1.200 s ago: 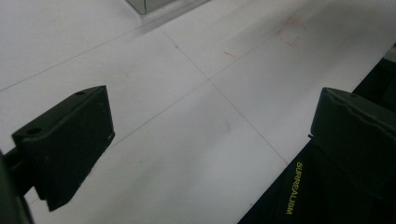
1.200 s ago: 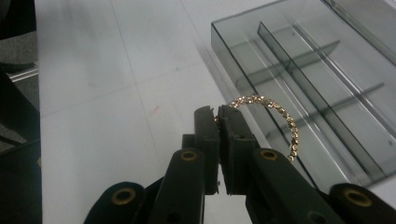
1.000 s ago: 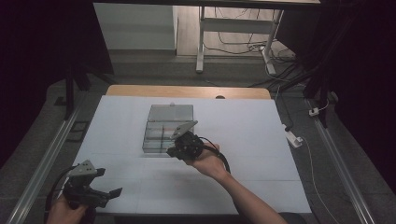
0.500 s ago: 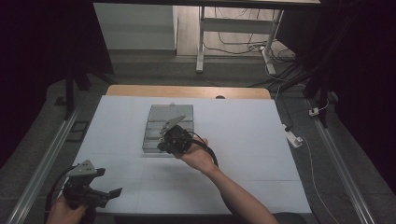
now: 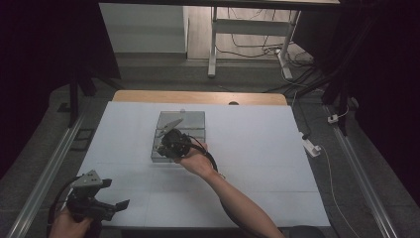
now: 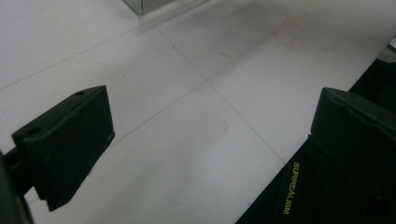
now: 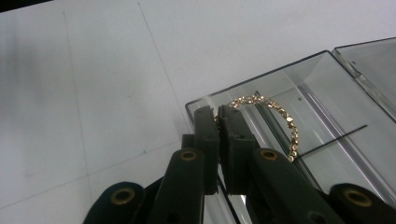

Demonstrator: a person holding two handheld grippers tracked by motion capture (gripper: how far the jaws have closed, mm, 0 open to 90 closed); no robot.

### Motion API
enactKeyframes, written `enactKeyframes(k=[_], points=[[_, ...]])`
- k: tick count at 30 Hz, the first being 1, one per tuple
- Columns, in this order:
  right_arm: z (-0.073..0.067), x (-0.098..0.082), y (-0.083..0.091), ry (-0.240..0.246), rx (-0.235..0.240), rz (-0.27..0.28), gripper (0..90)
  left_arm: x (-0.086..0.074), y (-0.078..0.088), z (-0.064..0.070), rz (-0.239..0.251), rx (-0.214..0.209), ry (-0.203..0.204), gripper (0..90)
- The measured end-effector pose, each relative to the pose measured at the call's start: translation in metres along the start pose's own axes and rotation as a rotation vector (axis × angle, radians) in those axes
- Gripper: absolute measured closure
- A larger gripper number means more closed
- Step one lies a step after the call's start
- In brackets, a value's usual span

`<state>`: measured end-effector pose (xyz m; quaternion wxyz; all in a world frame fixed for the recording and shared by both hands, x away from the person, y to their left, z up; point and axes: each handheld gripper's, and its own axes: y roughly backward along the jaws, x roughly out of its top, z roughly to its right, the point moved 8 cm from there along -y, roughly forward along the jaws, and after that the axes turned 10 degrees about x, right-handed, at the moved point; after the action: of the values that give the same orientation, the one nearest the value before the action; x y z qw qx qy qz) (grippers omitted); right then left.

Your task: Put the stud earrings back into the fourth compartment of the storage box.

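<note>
A white table [image 5: 257,148] seen from above, with a clear plastic box [image 5: 190,121] standing near its middle, lid open. The person's right hand reaches in from the near edge and holds the right gripper [image 5: 171,144] over the near left part of the box. In the right gripper view, its jaws are pressed together on one end of a gold beaded bracelet [image 7: 275,112], which arches up and to the right, hanging just inside the box's near left corner. The left gripper [image 5: 111,206] sits at the near left corner of the table, jaws spread wide with nothing between them, above bare tabletop.
</note>
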<state>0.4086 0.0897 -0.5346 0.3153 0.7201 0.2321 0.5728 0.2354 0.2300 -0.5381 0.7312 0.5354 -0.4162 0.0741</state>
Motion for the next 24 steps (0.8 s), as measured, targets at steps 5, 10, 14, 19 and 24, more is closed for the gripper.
enactKeyframes(k=[5, 10, 14, 19, 24], points=[[0.004, 0.001, -0.011, -0.002, -0.012, -0.008, 87.3, 0.0, 0.0, 0.0, -0.001, -0.002, 0.0, 0.0], [0.007, 0.0, -0.019, -0.009, -0.027, -0.015, 87.2, 0.0, 0.0, 0.0, -0.001, -0.003, -0.001, 0.0], [0.007, 0.001, -0.021, -0.004, -0.028, -0.009, 84.6, 0.0, 0.0, 0.0, -0.002, -0.003, -0.003, 0.0], [0.002, 0.005, -0.015, -0.012, -0.026, 0.008, 77.8, 0.0, 0.0, 0.0, -0.002, -0.004, -0.001, 0.0], [-0.002, 0.006, -0.004, -0.027, -0.014, 0.012, 65.8, 0.0, 0.0, 0.0, -0.003, -0.002, -0.002, 0.0]])
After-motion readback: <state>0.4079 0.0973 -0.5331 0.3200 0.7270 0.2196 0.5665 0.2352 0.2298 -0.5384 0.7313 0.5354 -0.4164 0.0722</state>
